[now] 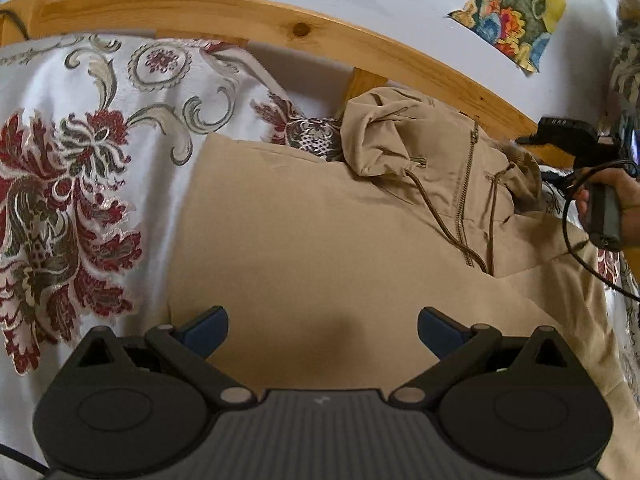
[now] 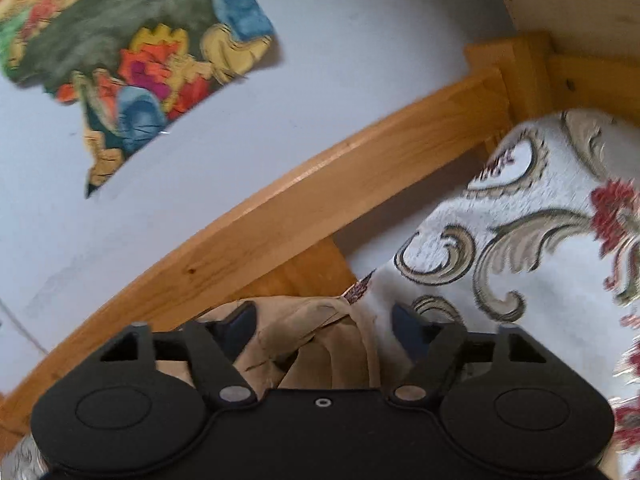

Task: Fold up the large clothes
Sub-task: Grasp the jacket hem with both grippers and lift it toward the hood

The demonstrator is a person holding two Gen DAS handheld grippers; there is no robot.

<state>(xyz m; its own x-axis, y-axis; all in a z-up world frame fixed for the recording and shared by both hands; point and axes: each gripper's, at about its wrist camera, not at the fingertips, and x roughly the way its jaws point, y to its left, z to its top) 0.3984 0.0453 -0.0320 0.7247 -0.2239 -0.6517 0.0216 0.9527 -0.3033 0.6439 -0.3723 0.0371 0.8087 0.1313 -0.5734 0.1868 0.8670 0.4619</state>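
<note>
On the white bedspread patterned with red flowers (image 1: 100, 184), a large tan zip-up hooded jacket (image 1: 320, 240) is spread, its upper part already turned over. The left gripper (image 1: 322, 330) is held spread and empty above it. The right gripper (image 2: 324, 320) is also parted, with bunched fabric lying between its fingers, ungripped. Most folding is judged outstanding.

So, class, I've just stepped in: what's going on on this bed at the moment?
A person holding a gripper in each hand is folding a tan jacket spread over the floral bedspread. The left gripper is open above the jacket's flat back and grips nothing. The right gripper is also open, with bunched jacket fabric between its fingers near the wooden bed frame. The hood end lies crumpled, so folding looks unfinished.
</note>
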